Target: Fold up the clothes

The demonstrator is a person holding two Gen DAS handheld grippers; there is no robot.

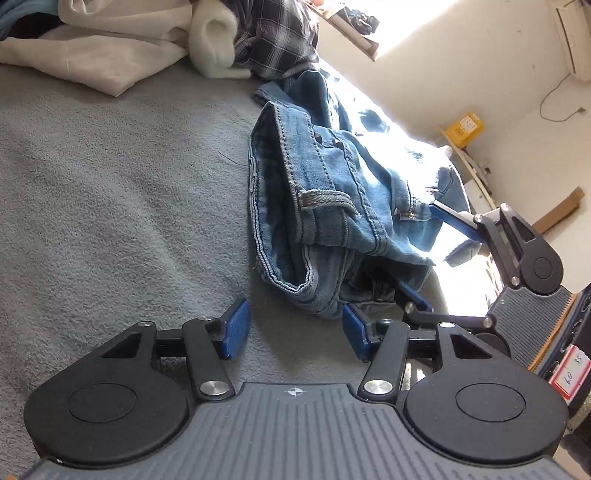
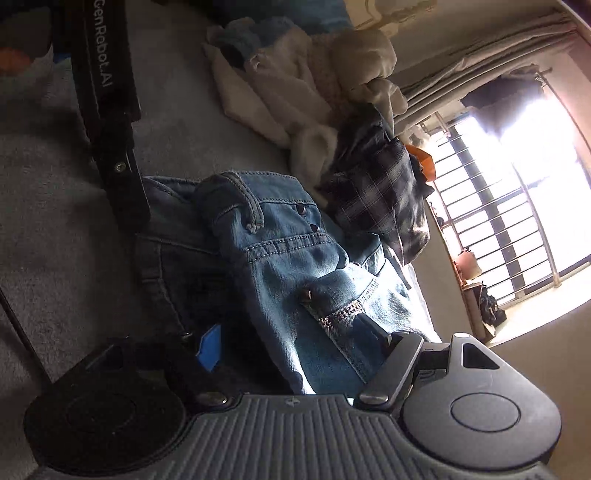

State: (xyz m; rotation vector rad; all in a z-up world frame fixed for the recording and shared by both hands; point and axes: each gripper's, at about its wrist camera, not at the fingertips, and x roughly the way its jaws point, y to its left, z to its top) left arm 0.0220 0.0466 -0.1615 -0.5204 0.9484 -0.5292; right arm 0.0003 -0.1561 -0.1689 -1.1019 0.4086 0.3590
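Denim, a bunched pair of faded blue jeans on the grey carpet-like surface, lies between the right gripper's half-open jaws, while the left gripper, half-open and empty, sits just short of its waistband.

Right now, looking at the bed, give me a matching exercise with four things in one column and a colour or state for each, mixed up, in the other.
Column one:
1. folded denim jeans
2. fluffy fleece garment
3. checked woven shirt
4. left gripper

Column two:
A. cream
B. open, fingers empty, just short of the denim
C. faded blue, belt loop showing
D. dark plaid, crumpled

Pairs: 1-C, 2-A, 3-D, 4-B
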